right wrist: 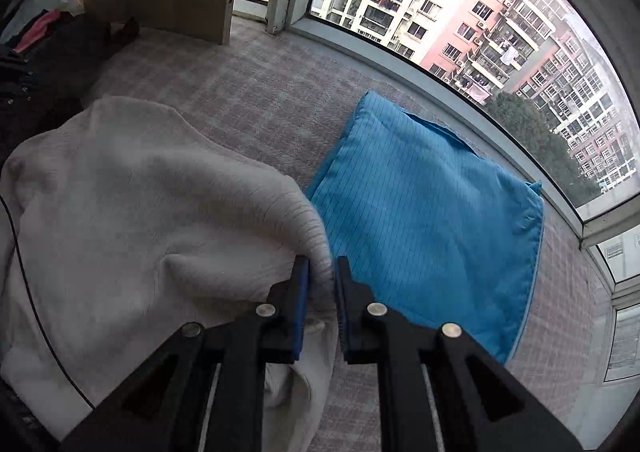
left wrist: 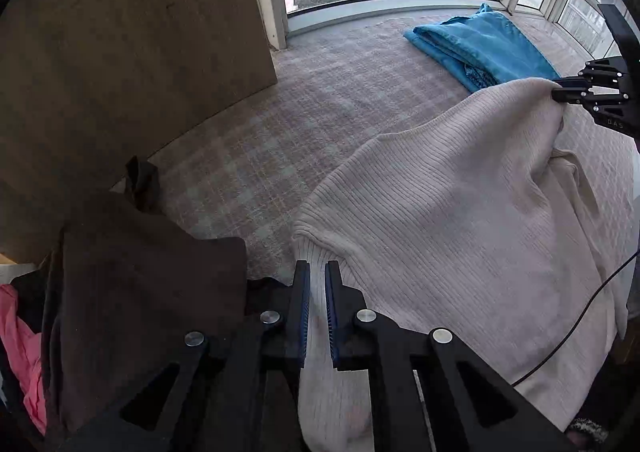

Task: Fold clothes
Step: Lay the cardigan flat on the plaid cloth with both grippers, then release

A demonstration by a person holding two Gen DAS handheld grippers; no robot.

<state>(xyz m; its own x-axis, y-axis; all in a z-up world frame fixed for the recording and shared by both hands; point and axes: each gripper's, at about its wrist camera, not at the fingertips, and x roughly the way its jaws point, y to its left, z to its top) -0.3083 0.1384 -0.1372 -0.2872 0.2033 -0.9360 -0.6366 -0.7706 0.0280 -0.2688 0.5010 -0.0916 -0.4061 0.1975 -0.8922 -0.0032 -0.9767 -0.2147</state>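
A cream ribbed sweater is spread over a plaid-patterned carpeted surface, held at two places. In the left wrist view, the left gripper is seen with a ribbed cuff or hem edge of the sweater between its blue-padded jaws; the jaws are nearly together and clamped on that knit. In the same view the right gripper is seen at the far right, pinching a raised corner of the sweater, so the fabric is tented up toward it (the rest drapes down to the carpet).

In the right wrist view, the right gripper is shown with a bunched fold of the cream sweater between its jaws; a narrow gap is left, filled by the fabric, so it is clamped on the sweater. A thin black cable is laid across the sweater on the left.

A folded blue garment is lying just beside the sweater, near the curved window. A pile of dark brown clothing with a pink item is seen to the left, against a wooden panel.
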